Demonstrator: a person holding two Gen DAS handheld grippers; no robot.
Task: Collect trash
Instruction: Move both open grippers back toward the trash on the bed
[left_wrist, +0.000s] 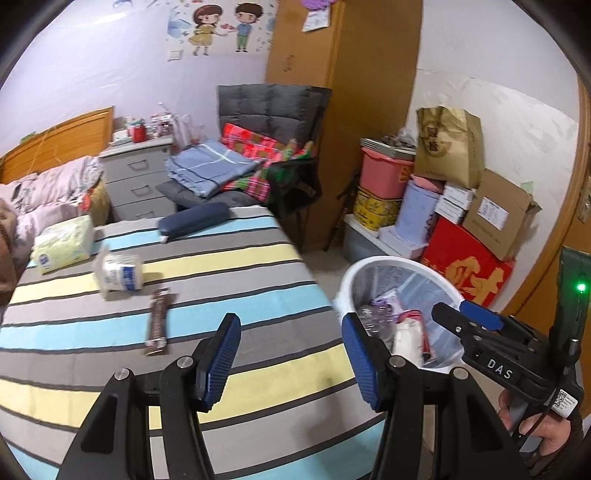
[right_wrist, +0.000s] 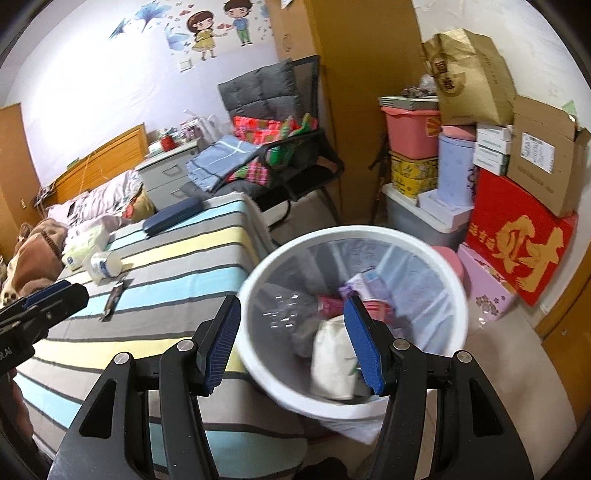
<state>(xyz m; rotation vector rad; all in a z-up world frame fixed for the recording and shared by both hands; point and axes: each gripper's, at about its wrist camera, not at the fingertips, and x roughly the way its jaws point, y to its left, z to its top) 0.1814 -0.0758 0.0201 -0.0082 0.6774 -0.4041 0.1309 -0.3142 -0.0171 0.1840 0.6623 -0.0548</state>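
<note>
A white trash bin (right_wrist: 255, 354) lined with a clear bag stands on the floor beside the striped bed (right_wrist: 177, 266). It holds a white paper wad (right_wrist: 330, 358), pink and purple packets and a clear plastic bottle. The bin also shows in the left wrist view (left_wrist: 391, 264). My right gripper (right_wrist: 291, 343) is open and empty, above the bin's near rim. My left gripper (left_wrist: 291, 360) is open and empty, over the bed's edge. On the bed lie a brown snack wrapper (left_wrist: 158, 321), a tipped white cup (left_wrist: 120, 275) and a yellow tissue pack (left_wrist: 62, 243).
A dark blue case (left_wrist: 194, 221) lies at the bed's far end. A chair (left_wrist: 273, 147) piled with folded cloth stands beyond it, next to grey drawers (left_wrist: 138, 181). Stacked boxes and a red carton (right_wrist: 517, 236) fill the right corner behind the bin.
</note>
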